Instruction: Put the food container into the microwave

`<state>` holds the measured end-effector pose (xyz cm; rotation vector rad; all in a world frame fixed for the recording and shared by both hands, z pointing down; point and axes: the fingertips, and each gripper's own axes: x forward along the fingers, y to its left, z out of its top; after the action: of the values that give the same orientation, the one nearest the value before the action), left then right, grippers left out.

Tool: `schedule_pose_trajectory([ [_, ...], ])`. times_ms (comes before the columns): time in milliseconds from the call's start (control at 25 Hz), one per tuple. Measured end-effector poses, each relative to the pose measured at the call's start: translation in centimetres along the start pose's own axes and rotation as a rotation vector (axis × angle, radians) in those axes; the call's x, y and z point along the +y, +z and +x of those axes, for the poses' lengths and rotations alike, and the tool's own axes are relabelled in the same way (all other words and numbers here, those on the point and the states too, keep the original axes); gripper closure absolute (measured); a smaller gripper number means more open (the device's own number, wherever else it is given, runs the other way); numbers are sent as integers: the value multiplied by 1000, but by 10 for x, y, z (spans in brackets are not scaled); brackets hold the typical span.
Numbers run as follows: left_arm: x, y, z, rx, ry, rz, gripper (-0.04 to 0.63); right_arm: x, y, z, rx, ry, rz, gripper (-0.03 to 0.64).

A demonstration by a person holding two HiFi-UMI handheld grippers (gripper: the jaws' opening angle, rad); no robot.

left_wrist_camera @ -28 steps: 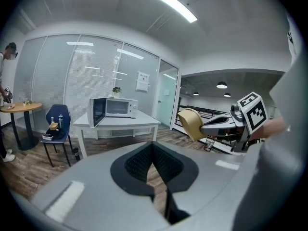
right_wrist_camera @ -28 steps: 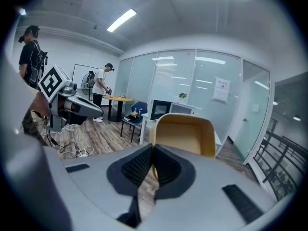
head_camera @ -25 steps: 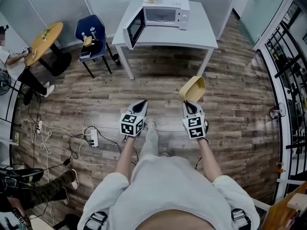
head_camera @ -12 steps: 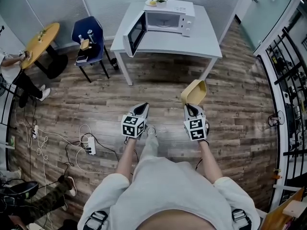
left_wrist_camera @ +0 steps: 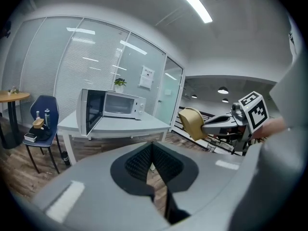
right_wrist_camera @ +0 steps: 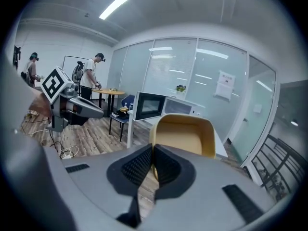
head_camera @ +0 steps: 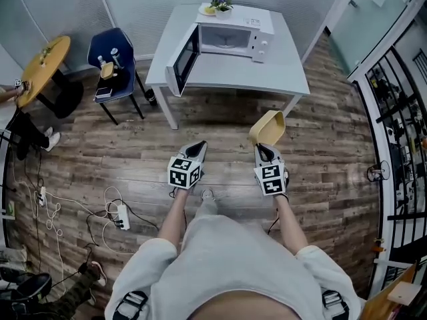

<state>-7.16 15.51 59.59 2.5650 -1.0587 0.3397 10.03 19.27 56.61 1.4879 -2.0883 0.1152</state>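
A tan food container (head_camera: 267,127) hangs tipped on its side over the wooden floor, and my right gripper (head_camera: 261,146) is shut on its rim. In the right gripper view the container (right_wrist_camera: 185,134) fills the space just past the closed jaws. My left gripper (head_camera: 199,144) is level with it to the left, shut with nothing in it; its pads (left_wrist_camera: 152,160) meet. The white microwave (head_camera: 230,37) stands on a white table (head_camera: 280,72) ahead, its door (head_camera: 181,61) swung wide open to the left. The same microwave (left_wrist_camera: 115,105) shows in the left gripper view, still some way off.
A blue chair (head_camera: 115,62) with bottles and small items stands left of the table, beside a round wooden table (head_camera: 41,68). Cables and a power strip (head_camera: 123,213) lie on the floor at left. A black railing (head_camera: 400,132) runs along the right. People stand far off (right_wrist_camera: 89,83).
Both grippers and the person have moved forward toward the table with the microwave, which now looks nearer. The container stays in the right gripper.
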Motion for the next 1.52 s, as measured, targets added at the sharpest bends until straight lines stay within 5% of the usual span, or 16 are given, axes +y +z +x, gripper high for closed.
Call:
schedule_pose_trajectory([
  [680, 113, 60, 88, 24, -58, 10, 584, -35, 57, 126, 43, -38, 21, 595],
  [1520, 153, 78, 146, 55, -71, 30, 584, -53, 73, 197, 52, -1, -9, 595],
])
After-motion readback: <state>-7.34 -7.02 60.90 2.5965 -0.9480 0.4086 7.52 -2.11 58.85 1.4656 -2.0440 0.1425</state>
